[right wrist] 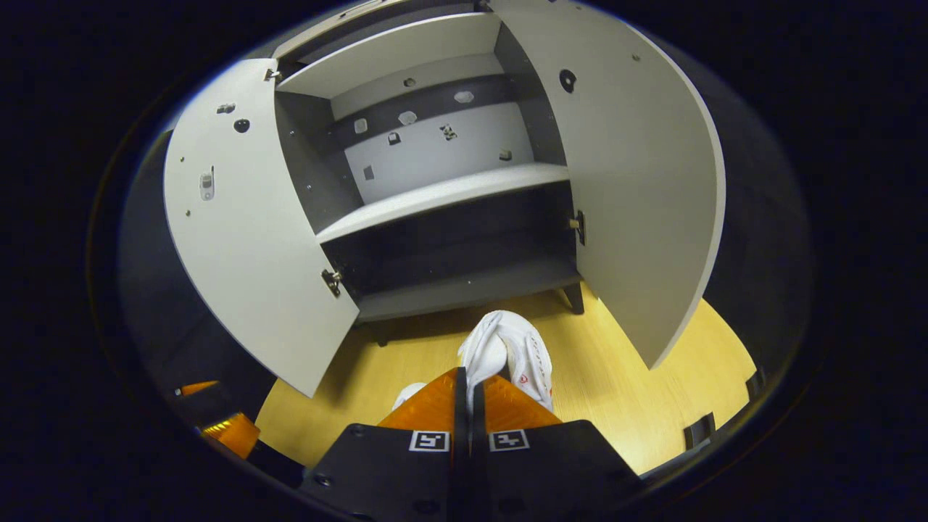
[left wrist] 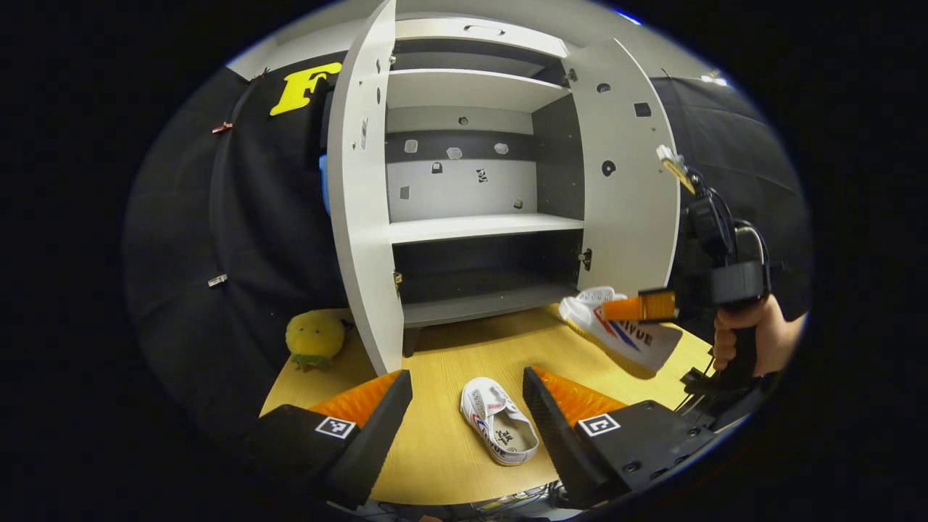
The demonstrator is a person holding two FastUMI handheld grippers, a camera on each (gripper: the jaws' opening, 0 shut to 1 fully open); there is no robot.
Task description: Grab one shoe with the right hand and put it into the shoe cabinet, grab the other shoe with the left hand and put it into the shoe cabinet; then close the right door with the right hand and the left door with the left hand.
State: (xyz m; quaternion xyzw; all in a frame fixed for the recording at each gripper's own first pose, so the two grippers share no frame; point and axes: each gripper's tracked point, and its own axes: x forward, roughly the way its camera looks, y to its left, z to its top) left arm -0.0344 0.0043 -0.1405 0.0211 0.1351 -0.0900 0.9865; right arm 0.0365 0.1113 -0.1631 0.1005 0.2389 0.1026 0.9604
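Shoe one point(right wrist: 507, 355) is up off the counter point(right wrist: 623, 406), pinched at its rim by the right gripper point(right wrist: 470, 384), whose fingers are closed tight on the fabric; in the left gripper view it hangs just in front of the cabinet's point(left wrist: 464, 188) lower right corner, near the right door point(left wrist: 623, 188). Shoe two point(left wrist: 499, 420) lies on its side on the counter, right between the spread fingers of the left gripper point(left wrist: 467, 395), which is wide open and holding nothing.

By the look of it, we're early: neither shoe is in yet, the dark bottom shelf point(right wrist: 464, 286) sits bare, and both doors stand wide open, the left door point(left wrist: 362, 181) included. Left to do: stow both shoes, then swing both doors shut.

The counter is pale wood. A yellow plush toy point(left wrist: 314, 338) sits beside the cabinet's left foot, black cloth hanging behind.
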